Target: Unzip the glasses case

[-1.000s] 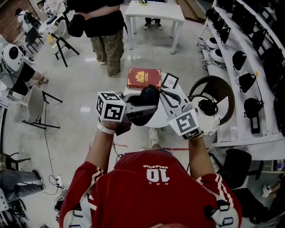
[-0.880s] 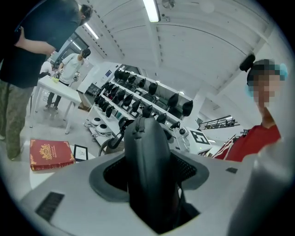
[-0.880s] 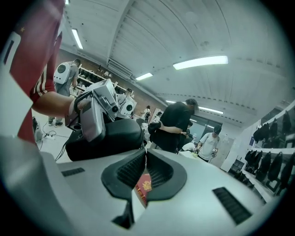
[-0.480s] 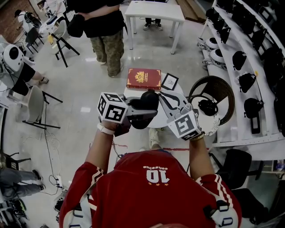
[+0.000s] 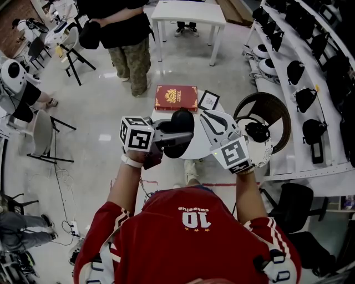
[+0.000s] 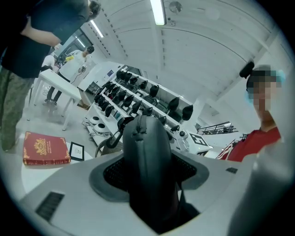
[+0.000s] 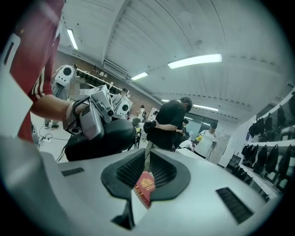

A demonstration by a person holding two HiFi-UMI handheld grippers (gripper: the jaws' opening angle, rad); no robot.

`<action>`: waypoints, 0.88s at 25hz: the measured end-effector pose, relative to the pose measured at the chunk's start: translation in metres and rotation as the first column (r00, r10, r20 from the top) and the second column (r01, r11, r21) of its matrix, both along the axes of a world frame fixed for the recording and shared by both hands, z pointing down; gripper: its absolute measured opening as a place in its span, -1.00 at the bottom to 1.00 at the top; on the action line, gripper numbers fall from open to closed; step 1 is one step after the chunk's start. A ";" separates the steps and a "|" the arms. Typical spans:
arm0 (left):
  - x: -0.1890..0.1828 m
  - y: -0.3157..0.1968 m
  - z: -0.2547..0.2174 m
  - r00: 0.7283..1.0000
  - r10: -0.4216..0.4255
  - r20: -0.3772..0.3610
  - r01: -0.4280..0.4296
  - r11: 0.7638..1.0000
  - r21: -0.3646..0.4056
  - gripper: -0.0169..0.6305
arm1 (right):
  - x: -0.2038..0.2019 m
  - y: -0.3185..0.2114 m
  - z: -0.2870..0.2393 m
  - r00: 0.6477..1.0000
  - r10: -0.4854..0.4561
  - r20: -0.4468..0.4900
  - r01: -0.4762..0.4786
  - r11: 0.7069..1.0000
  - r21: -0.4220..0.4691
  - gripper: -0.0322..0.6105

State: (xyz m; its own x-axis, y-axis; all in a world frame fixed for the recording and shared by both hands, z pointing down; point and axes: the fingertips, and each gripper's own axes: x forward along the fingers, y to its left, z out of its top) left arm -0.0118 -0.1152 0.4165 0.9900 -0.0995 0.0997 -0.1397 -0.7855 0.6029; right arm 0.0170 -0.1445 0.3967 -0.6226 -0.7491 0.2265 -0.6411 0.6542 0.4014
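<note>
The left gripper [image 6: 150,154] is seen clamped on the black oval hard-shell glasses case [image 6: 146,138], whose flanks are pressed by both ribbed black pads [image 6: 116,171]. The case is held on edge, and its zip seam is shown running along the upper ridge, closed over the stretch that can be seen. The right gripper [image 7: 147,162] is held just beside the case, at its right in the head view. Its jaws are drawn together to a thin slit, and nothing is gripped between them. In the right gripper view the case is seen off to the left, apart from those jaws. Both tools are held level above a small round white table [image 5: 197,147]. On the far part of that table a red hardcover book with a gold emblem [image 5: 177,97] is laid flat, with a small black-framed picture [image 5: 209,100] just beside it. To the right, a round dark brown wicker chair [image 5: 270,108] is placed near white wall shelves [image 5: 288,83]. Farther off, a person in a black top and camouflage trousers [image 5: 131,52] is seen standing near a white rectangular table [image 5: 188,12].
</note>
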 end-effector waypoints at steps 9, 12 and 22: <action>-0.005 -0.019 0.003 0.997 -0.071 -0.028 0.071 0.997 -0.011 -0.11 | 0.014 -0.013 -0.001 0.996 0.052 0.079 -0.050 0.999 -0.020 -0.83; -0.006 -0.027 0.004 0.994 -0.099 -0.045 0.098 0.995 -0.015 -0.11 | 0.020 -0.017 -0.003 0.988 0.071 0.137 -0.066 0.997 -0.038 -0.83; -0.009 -0.060 0.013 0.973 -0.217 -0.081 0.214 0.976 -0.044 -0.10 | 0.044 -0.034 -0.013 0.934 0.163 0.317 -0.147 0.986 -0.074 -0.83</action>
